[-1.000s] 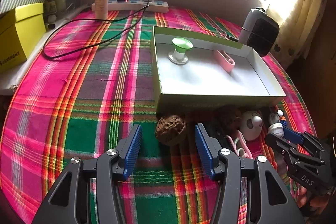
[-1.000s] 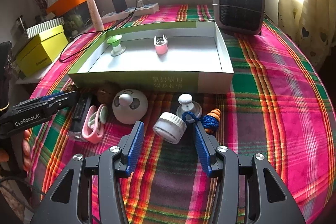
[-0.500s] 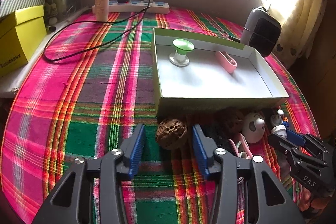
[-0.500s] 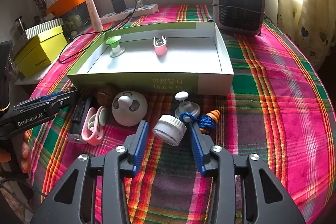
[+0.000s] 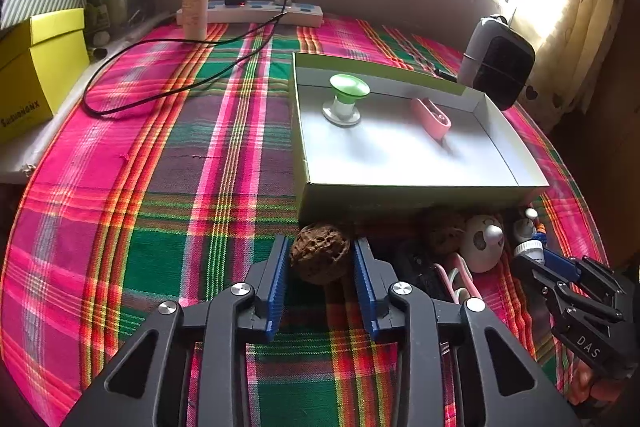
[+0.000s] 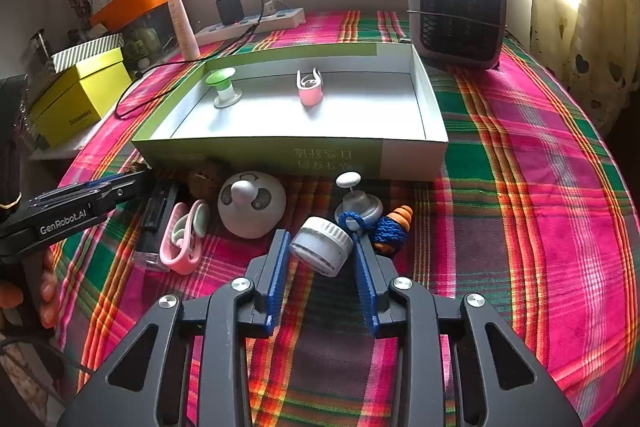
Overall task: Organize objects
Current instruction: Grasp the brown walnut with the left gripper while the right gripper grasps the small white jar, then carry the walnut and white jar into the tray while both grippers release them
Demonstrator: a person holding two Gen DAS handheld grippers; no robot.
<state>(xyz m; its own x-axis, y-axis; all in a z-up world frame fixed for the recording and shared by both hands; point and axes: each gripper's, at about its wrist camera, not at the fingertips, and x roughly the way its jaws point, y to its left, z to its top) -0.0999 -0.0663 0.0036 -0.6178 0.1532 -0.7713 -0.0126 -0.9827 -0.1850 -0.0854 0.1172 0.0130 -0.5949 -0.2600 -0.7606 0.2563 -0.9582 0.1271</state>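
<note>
A brown walnut [image 5: 320, 257] lies on the plaid cloth just before the green-and-white box [image 5: 420, 201]. My left gripper [image 5: 320, 241] is closing, and its blue pads touch both sides of the walnut. My right gripper [image 6: 321, 237] is also closing, its pads against a tilted white ribbed cap [image 6: 322, 245]. Between the two lie a white round toy [image 6: 251, 205], a pink clip [image 6: 184, 239], a black bar [image 6: 158, 211] and a second walnut [image 6: 206, 179]. Inside the box [image 6: 240, 155] stand a green-topped spool [image 6: 222, 87] and a pink holder [image 6: 310, 89].
A grey knob [image 6: 358, 205] and a blue cord with an orange piece [image 6: 390, 229] lie right of the cap. A small heater [image 6: 458, 13] stands at the back right. A yellow box [image 5: 36, 67], power strip [image 5: 260, 13] and black cable [image 5: 160, 45] sit at the back left.
Both grippers' jaws have closed in from wide open, the left around the walnut and the right around the white cap. Neither hand has moved.
</note>
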